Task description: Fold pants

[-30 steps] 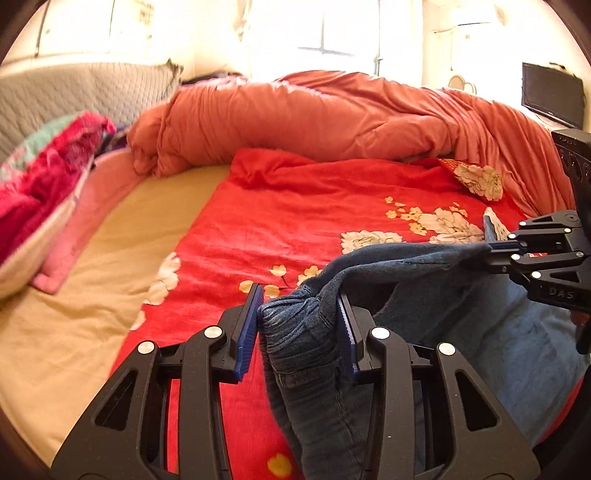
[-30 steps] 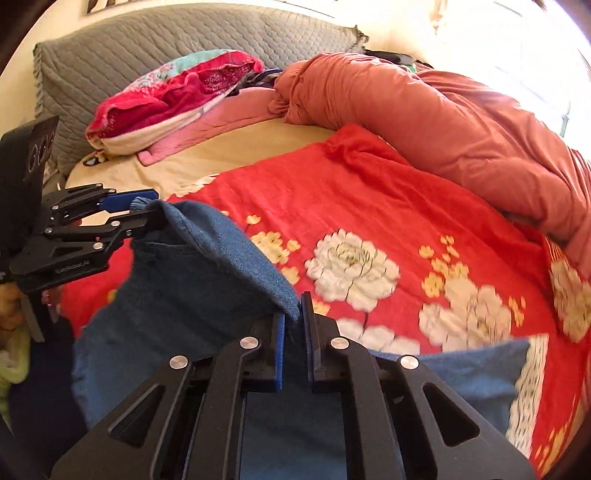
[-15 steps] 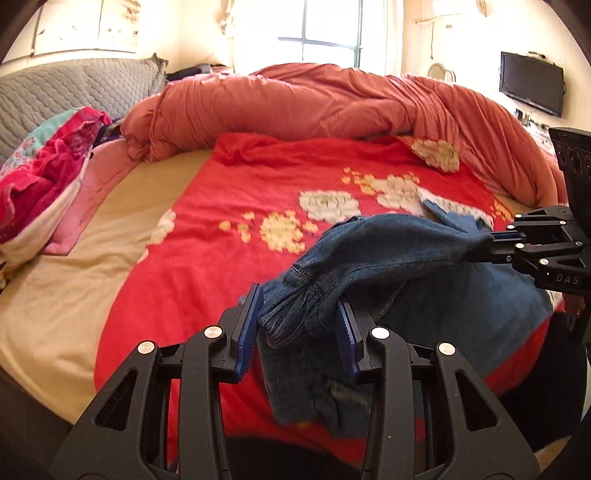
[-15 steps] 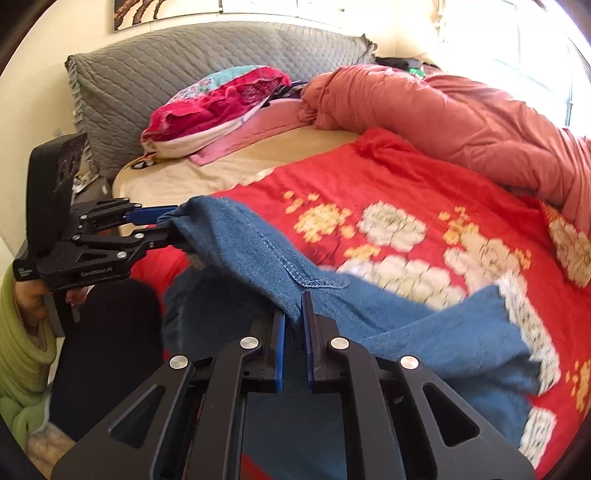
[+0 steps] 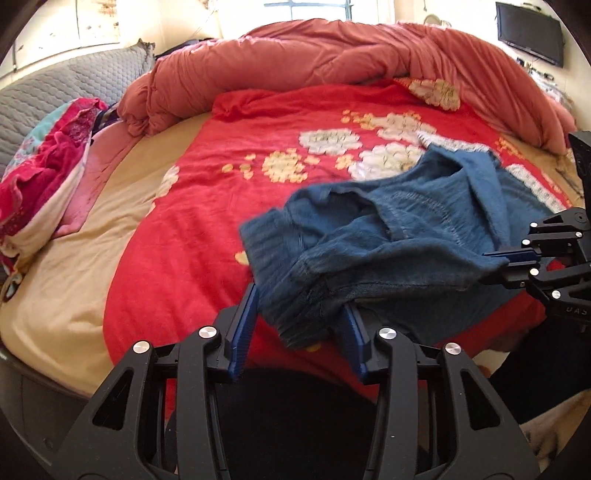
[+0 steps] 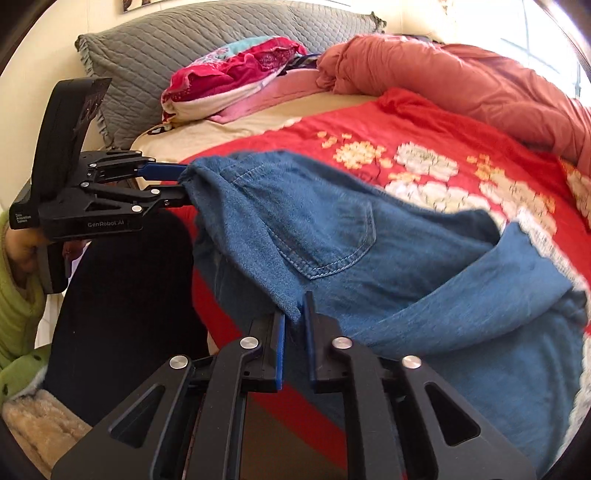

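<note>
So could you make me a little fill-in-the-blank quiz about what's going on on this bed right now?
1. Both grippers are shut on a pair of blue denim ____.
2. The left gripper holds a bunched ____ end of the jeans.
3. The right gripper pinches fabric just below a stitched back ____.
4. Under the jeans lies a red blanket printed with ____.

Missing words: jeans; ribbed; pocket; flowers

Sunlit bedroom: window (image 5: pixel 317 4), wall-mounted TV (image 5: pixel 530 33), grey headboard (image 6: pixel 207 40).
</note>
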`<action>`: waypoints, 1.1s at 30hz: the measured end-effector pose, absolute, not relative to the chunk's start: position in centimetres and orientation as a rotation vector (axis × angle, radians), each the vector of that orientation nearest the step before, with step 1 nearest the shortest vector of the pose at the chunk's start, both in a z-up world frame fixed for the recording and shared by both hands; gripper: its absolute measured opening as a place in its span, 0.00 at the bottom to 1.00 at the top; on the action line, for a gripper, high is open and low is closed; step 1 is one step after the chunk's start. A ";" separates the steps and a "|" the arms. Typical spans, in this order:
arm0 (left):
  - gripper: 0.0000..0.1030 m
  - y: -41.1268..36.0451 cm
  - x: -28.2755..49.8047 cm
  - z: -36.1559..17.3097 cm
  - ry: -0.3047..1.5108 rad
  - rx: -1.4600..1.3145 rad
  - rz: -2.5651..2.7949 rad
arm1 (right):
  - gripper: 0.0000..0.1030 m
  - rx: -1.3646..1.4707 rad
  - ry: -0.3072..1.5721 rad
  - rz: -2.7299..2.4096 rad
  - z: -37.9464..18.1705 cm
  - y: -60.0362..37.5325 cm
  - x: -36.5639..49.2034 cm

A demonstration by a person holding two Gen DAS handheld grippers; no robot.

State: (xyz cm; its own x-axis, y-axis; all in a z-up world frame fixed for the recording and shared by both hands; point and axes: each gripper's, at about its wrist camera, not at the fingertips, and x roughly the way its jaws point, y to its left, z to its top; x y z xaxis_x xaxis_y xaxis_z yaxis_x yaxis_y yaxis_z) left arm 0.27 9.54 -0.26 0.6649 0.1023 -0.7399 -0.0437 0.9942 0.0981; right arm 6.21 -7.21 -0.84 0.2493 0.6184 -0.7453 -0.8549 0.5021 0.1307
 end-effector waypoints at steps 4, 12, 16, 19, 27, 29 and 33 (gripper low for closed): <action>0.36 10.2 -0.4 -0.5 0.860 0.036 0.064 | 0.10 -0.309 0.875 1.025 -2.3 -7.2 6.1; 0.36 11.5 -3.0 2.3 0.808 -0.008 0.103 | 0.10 -0.307 0.871 1.037 -2.4 -7.6 5.3; 0.36 10.2 -2.2 4.6 0.750 -0.031 0.053 | 0.14 -0.294 0.881 1.037 -3.1 -7.5 5.0; 0.36 8.1 0.5 4.2 0.766 -0.070 -0.051 | 0.20 -0.301 0.886 1.042 -3.4 -7.4 4.5; 0.36 6.8 3.6 -2.0 0.965 -0.004 0.017 | 0.32 -0.204 0.877 1.044 -0.8 -10.2 4.0; 0.36 7.1 3.4 -2.1 0.963 -0.015 0.014 | 0.39 -0.177 0.844 1.018 0.2 -10.6 4.6; 0.36 7.5 3.3 -2.2 0.963 -0.025 0.009 | 0.45 -0.159 0.864 0.946 0.1 -9.9 7.0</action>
State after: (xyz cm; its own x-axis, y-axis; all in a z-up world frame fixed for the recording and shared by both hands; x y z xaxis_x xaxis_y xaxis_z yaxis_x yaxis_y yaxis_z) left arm 3.28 7.49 -2.16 0.5712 -0.0033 -0.8208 -0.0193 0.9997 -0.0175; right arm 7.02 -9.91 0.07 0.2877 0.6447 -0.7083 -0.7637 0.6007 0.2365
